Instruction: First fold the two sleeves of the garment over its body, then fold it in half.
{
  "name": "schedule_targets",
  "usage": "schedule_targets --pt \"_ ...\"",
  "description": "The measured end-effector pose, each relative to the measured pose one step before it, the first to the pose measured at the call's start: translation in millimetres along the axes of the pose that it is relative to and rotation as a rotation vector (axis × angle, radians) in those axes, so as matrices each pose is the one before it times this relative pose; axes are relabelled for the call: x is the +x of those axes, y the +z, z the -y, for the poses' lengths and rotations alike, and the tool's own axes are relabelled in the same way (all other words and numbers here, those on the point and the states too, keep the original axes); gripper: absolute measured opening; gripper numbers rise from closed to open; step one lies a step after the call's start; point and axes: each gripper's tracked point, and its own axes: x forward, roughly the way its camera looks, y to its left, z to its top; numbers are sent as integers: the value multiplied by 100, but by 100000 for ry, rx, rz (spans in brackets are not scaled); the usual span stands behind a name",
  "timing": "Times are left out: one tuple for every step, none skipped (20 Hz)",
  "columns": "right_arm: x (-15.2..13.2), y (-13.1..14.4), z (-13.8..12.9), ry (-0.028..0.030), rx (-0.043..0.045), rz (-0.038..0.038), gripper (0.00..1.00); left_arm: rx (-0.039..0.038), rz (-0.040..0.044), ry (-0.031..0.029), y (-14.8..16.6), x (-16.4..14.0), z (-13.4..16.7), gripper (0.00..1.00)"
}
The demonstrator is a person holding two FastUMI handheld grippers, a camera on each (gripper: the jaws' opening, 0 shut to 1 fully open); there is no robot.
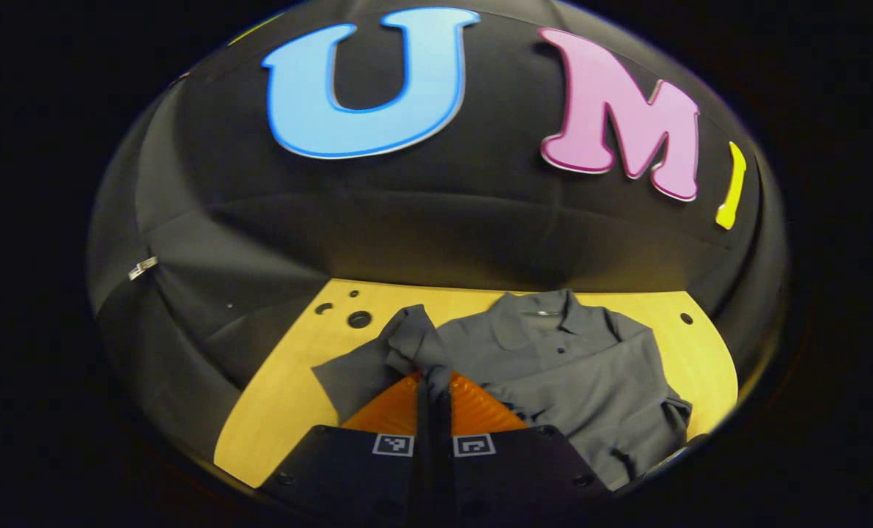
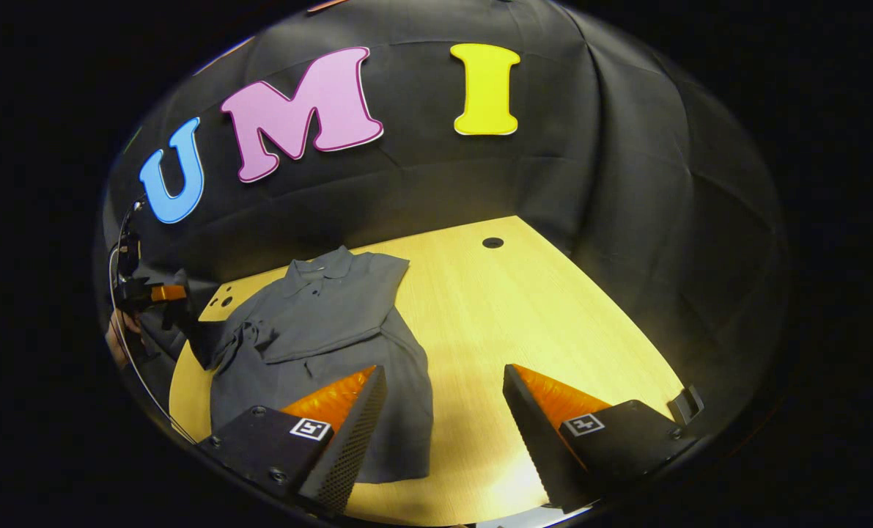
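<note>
On the wooden surface (image 2: 553, 323), grey shirt (image 2: 319, 330), left gripper (image 1: 433, 385) clenched on lifted sleeve (image 1: 410, 341), right gripper (image 2: 443, 389) released above the surface.

One garment (image 2: 319, 330), two grippers, perhaps five table holes.

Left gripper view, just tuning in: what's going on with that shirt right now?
A person is folding a grey polo shirt on the wooden table with two handheld grippers. The left gripper is shut on one sleeve, which is lifted off the table and not yet laid over the body. The right gripper is open above the table beside the shirt's hem, holding nothing. The other sleeve already lies across the body.
</note>
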Motion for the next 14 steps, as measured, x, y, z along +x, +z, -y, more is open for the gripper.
schedule_targets --pt "75 -71 246 135 570 -432 99 999 -187 -2588 55 287 1879 5" --pt "143 27 205 156 473 -404 99 473 -431 -3403 11 428 2356 5" --pt "153 -78 182 114 313 -398 99 94 -550 -2812 -13 508 1994 5" --pt "142 29 141 191 140 -349 99 -33 -646 -2651 -41 534 1787 5" --pt "-72 30 244 105 -67 -337 99 -161 -542 -2609 -27 435 1715 5" --pt "108 73 148 65 -61 -166 99 -440 -467 -2572 -112 557 1646 5" --pt "239 43 186 -1 0 -138 99 -898 -703 -2844 -150 576 1640 5" --pt "164 22 161 -9 -91 -380 99 -1189 -688 -2751 -69 608 1554 5" --pt "20 -52 217 88 -8 -323 99 -1165 -669 -2195 -57 633 1521 5" --pt "172 85 113 546 390 -54 99 -767 -844 -1965 -235 663 1197 5" --pt "-122 -54 44 276 553 -90 99 -259 -816 -1368 -90 615 1134 5" --pt "64 133 238 -151 370 -203 99 243 -639 -1508 -187 738 1144 5" --pt "270 64 614 -233 131 -139 99 707 -803 -1500 -132 623 1104 5" --pt "215 -13 466 -325 21 -190 99 914 -724 -1428 -106 699 1028 2"
